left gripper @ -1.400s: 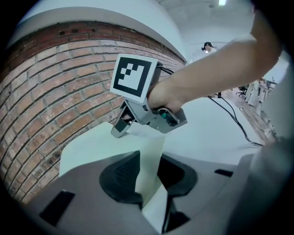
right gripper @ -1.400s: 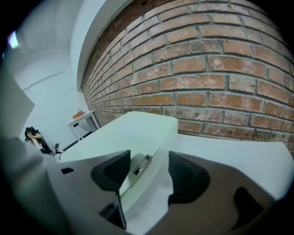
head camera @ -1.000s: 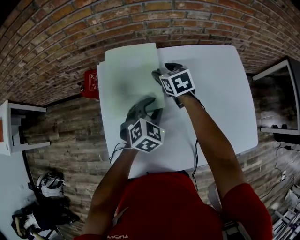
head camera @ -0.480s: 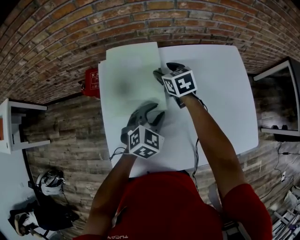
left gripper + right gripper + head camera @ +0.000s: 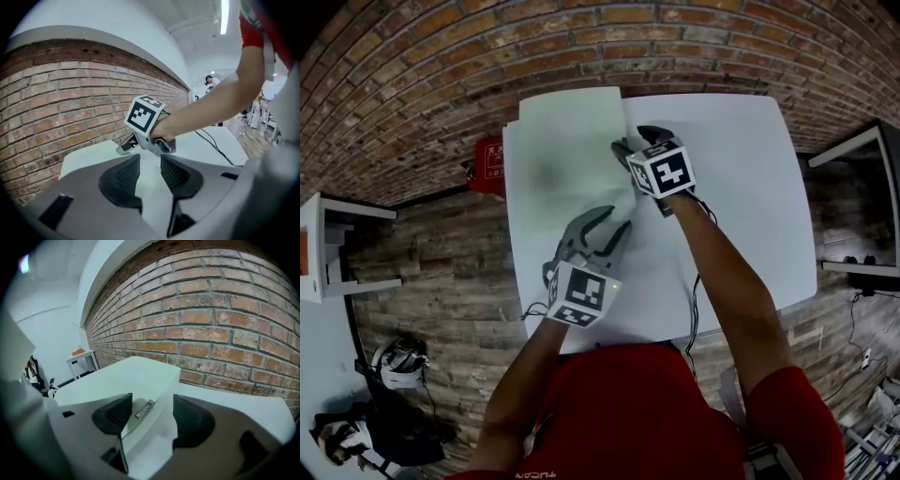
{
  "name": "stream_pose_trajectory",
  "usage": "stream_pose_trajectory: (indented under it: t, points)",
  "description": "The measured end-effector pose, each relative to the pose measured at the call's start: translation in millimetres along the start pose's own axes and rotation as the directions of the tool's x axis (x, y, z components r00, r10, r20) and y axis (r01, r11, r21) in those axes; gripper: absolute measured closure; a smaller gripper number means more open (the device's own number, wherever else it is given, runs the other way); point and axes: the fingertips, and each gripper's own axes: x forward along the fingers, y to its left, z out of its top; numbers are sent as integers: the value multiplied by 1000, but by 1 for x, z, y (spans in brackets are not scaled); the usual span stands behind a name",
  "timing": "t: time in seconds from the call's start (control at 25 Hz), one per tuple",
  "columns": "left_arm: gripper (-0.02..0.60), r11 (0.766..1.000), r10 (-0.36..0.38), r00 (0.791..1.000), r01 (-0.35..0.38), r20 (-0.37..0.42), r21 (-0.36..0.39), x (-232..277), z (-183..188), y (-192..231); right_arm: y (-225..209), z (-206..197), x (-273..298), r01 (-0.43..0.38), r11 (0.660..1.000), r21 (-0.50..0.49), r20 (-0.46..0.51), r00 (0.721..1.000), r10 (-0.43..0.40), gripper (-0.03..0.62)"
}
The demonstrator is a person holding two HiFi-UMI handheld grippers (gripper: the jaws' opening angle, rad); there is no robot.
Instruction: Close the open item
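My left hand-held gripper is open over the white counter. My right hand-held gripper is open around the edge of the pale green flat folder.

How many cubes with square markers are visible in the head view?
2. One black-and-white marker cube is on the left gripper, over the white table's near part; the other is on the right gripper.

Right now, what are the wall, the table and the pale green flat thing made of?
Wall: brick, rough matte red-brown blocks with pale mortar lines.
Table: smooth white top, maybe laminate or painted board; hard to say.
Pale green flat thing: smooth, faintly shiny, with a molded rim, likely plastic.
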Motion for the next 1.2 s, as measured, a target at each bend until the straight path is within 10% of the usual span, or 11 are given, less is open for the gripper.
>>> stream_pose_trajectory:
  t: [0.64, 1.2]
  points:
    - [465, 980, 175, 978, -162, 112, -117, -53, 26, 69, 32, 39, -62, -74, 992, -100, 171, 981, 90, 345]
    - [506, 963, 264, 914, -236, 306, -126, -122, 90, 88, 95, 103, -180, -81, 981, -178, 435, 887, 152, 415]
